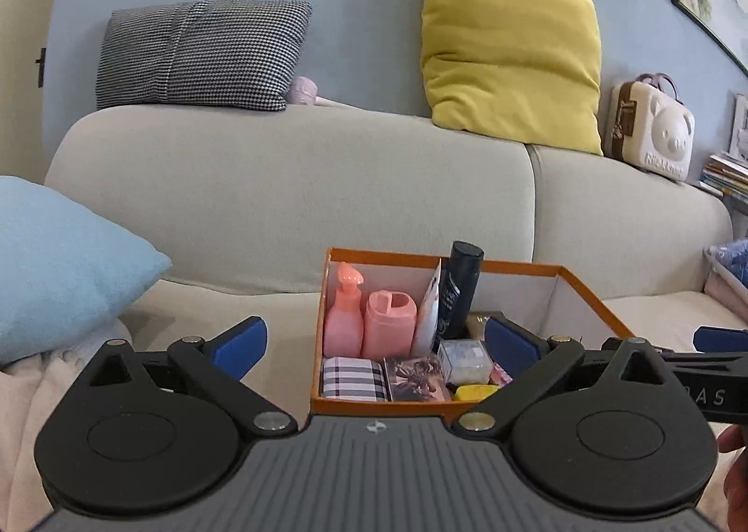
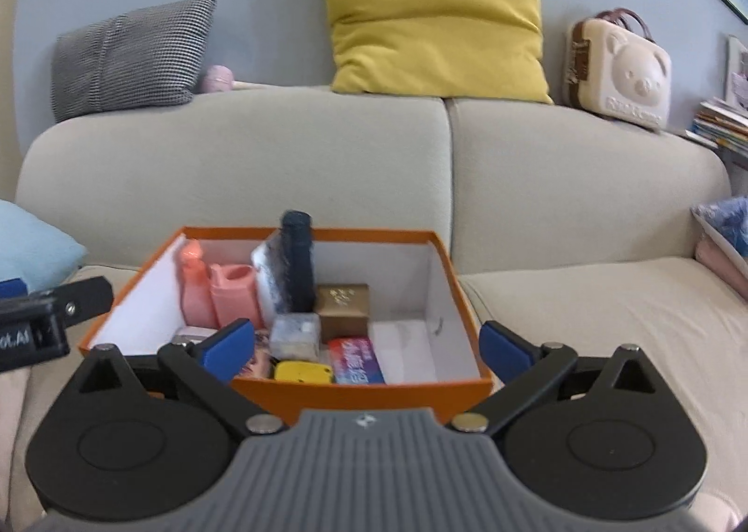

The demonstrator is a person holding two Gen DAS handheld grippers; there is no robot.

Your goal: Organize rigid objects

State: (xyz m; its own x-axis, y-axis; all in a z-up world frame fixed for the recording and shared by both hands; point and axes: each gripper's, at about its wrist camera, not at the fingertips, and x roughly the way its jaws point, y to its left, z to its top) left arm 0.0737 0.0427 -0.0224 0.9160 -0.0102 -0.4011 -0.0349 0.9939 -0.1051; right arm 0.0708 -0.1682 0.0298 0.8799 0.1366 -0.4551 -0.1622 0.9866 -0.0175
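An orange box with white inner walls stands on the sofa seat. It holds a pink pump bottle, a pink container, a dark upright bottle, a plaid case, a clear small box, a yellow item, a brown box and a red-blue packet. My left gripper hangs open before the box's left part. My right gripper hangs open before its right part. Neither holds anything.
The beige sofa back rises behind the box. On top of it are a checked cushion, a yellow cushion and a cream bear case. A light blue cushion lies at left, stacked books at right.
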